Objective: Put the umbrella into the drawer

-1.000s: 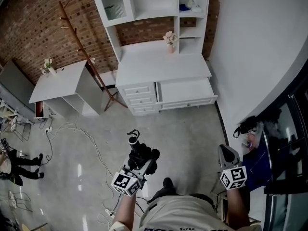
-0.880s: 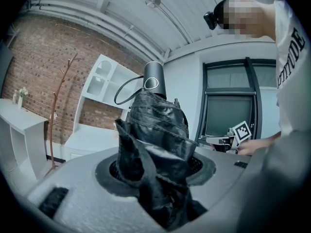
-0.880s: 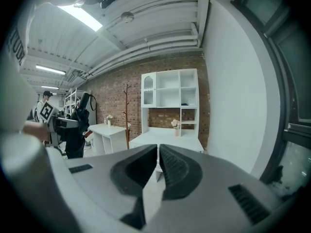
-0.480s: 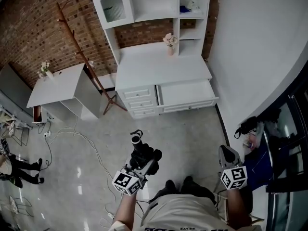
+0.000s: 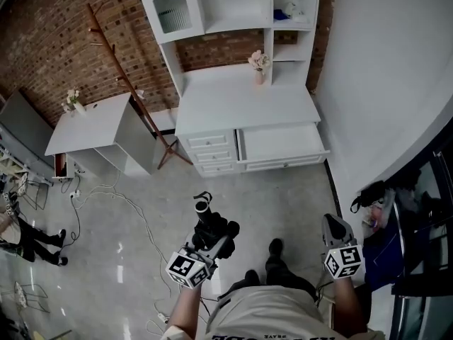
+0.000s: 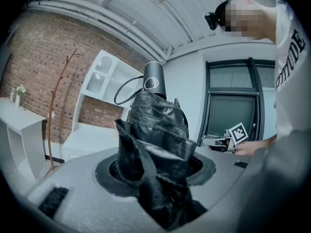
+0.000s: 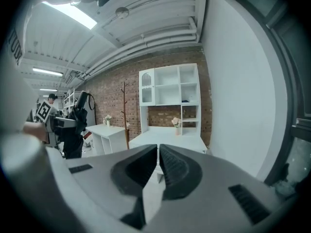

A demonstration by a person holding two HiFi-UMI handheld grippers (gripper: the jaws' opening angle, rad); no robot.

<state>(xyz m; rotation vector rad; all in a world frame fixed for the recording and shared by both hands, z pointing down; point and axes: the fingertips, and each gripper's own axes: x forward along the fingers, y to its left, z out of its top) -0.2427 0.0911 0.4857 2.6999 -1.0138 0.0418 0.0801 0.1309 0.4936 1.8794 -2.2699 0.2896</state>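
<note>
Gripping one umbrella (image 5: 215, 230), left claw (image 5: 206, 249) faces one open drawer (image 5: 282, 142).

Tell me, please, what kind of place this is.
Probably an indoor studio or test room furnished like a home: a white desk with shelves stands against a brick wall, a wooden coat stand is beside it, and loose cables lie on the floor.

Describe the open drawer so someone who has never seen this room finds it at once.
Find the white desk with shelves against the brick wall. Below its top, right of three small shut drawers, sits the wide drawer. It alone is pulled open.
</note>
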